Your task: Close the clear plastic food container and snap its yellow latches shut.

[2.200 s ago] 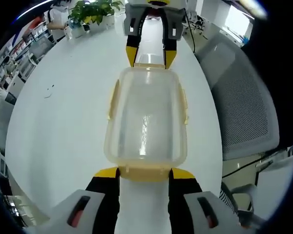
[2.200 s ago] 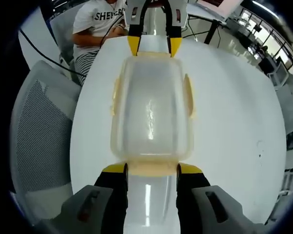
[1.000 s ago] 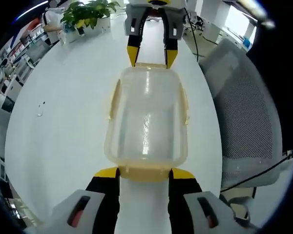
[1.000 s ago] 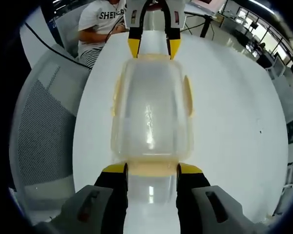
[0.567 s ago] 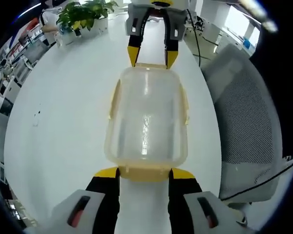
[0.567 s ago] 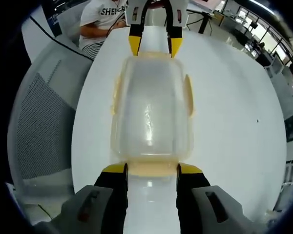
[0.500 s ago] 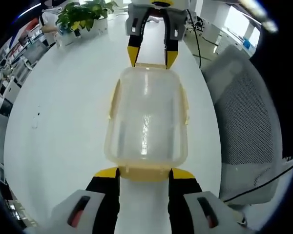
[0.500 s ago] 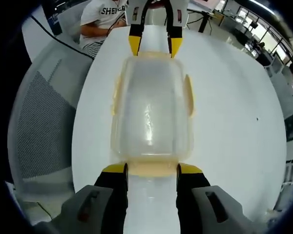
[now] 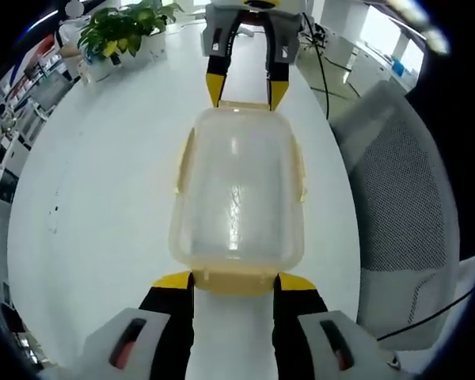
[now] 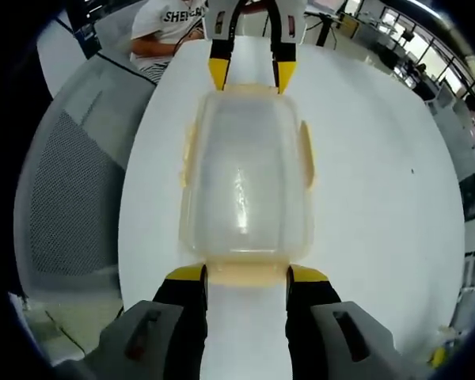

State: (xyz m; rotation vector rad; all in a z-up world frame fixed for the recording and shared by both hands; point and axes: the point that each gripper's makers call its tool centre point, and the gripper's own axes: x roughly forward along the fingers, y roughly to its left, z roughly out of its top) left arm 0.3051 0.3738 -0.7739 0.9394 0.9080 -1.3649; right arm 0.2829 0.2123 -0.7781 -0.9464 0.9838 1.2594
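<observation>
The clear plastic food container (image 9: 236, 194) sits lid-on between two hand-held grippers, above a white round tabletop (image 9: 103, 174); whether it rests on the surface or is lifted just off it cannot be told. The left hand-held gripper (image 9: 234, 279) has its yellow-tipped jaws spread, one at each corner of the near end, bracketing the pale yellow end latch (image 9: 234, 279). The right hand-held gripper (image 10: 245, 273) does the same at the opposite end, jaws also spread, and shows at the far end of the left gripper view. In the right gripper view the container (image 10: 245, 174) shows its side latches (image 10: 306, 154) along both long edges; they appear folded down, though the haze makes this uncertain. A grey mesh chair (image 9: 396, 190) stands beside the tabletop.

To do the step well, keep both ends supported squarely, press each end latch against the rim evenly, and avoid tilting or squeezing the thin walls.
</observation>
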